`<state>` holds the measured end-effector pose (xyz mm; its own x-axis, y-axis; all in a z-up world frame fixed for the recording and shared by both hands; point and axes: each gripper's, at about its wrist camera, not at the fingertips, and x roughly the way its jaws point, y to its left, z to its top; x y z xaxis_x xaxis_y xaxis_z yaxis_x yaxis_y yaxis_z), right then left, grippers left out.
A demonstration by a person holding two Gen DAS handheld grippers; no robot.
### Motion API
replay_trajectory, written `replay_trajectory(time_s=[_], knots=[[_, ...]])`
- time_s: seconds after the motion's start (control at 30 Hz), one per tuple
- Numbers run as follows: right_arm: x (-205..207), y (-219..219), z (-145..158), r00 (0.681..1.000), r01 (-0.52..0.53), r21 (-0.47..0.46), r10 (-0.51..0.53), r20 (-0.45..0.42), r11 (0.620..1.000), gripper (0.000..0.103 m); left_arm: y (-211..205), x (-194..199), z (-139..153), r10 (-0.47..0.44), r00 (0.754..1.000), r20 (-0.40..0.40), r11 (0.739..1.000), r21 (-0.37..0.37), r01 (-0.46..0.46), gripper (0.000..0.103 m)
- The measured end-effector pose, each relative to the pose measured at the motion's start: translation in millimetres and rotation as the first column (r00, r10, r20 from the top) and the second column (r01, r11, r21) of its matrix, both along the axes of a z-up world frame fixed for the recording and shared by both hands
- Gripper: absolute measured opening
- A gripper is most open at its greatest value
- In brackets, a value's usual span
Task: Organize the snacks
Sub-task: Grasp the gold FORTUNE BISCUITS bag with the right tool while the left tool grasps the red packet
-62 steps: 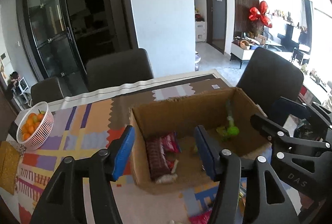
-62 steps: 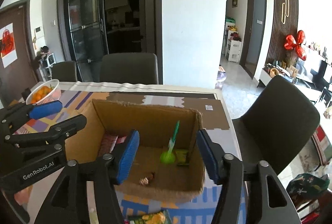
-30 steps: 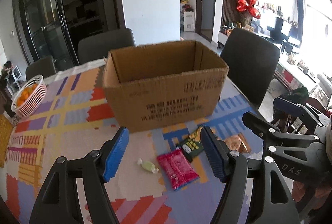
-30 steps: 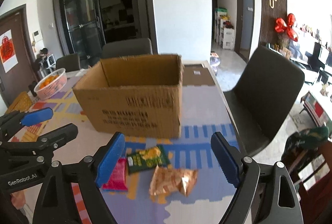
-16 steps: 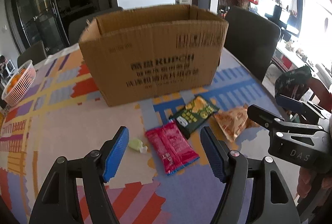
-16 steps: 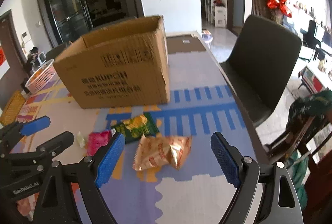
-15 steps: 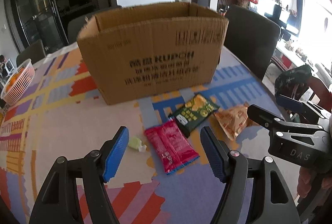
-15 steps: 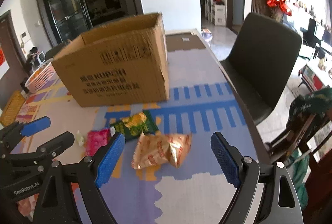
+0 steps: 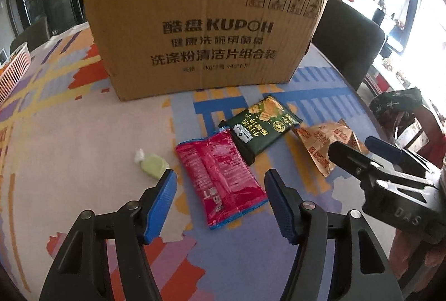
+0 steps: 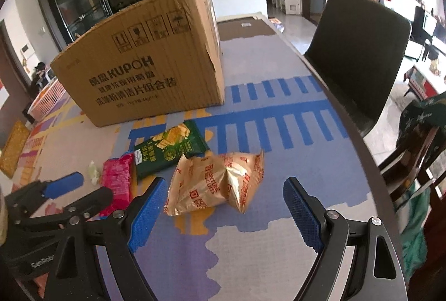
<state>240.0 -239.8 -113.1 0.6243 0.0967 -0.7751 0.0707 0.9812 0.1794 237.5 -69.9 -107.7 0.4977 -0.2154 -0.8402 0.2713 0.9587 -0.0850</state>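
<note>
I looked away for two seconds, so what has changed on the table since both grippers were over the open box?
Both grippers have come down from above the cardboard box to the snacks in front of it. The left gripper now straddles the pink packet, its fingers closing but not yet touching it. The right gripper hangs open around the gold biscuit bag. Nothing is held. The box, green packet and wrapped candy stayed put.

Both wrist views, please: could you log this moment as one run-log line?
left gripper: closing, straddling pink packet | right gripper: open, over gold packet | box: behind
</note>
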Motion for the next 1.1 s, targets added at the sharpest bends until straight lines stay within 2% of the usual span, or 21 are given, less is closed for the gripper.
replay_trajectory(time_s=[0.3, 0.6, 0.7, 0.93, 1.1], knots=[[6.1, -6.9, -7.6, 1.0, 0.009, 0.058, -0.008, -0.016, 0.998, 0.085, -12.8, 16.3, -17.4, 0.03, 0.999, -0.02, 0.998, 0.046, -0.03, 0.061], [20.7, -6.0, -18.9, 0.999, 0.004, 0.103, 0.001, -0.05, 0.995, 0.076, -13.1, 26.3, -20.0, 0.044, 0.999, -0.018, 0.997, 0.067, -0.042, 0.057], [23.0, -4.1, -19.9, 0.999, 0.001, 0.101, 0.004, -0.049, 0.995, 0.072, -15.2, 27.6, -20.3, 0.042, 0.999, -0.009, 0.997, 0.071, -0.041, 0.051], [24.3, 11.4, -19.1, 0.997, -0.049, 0.047, 0.052, -0.056, 0.998, 0.05, -8.1, 27.8, -17.8, 0.052, 0.998, -0.022, 0.998, 0.044, -0.051, 0.043], [20.8, 22.1, -18.0, 0.996, -0.074, 0.01, 0.074, -0.053, 0.997, 0.046, -3.2, 25.4, -16.5, 0.044, 0.999, -0.023, 0.999, 0.034, -0.043, 0.041]])
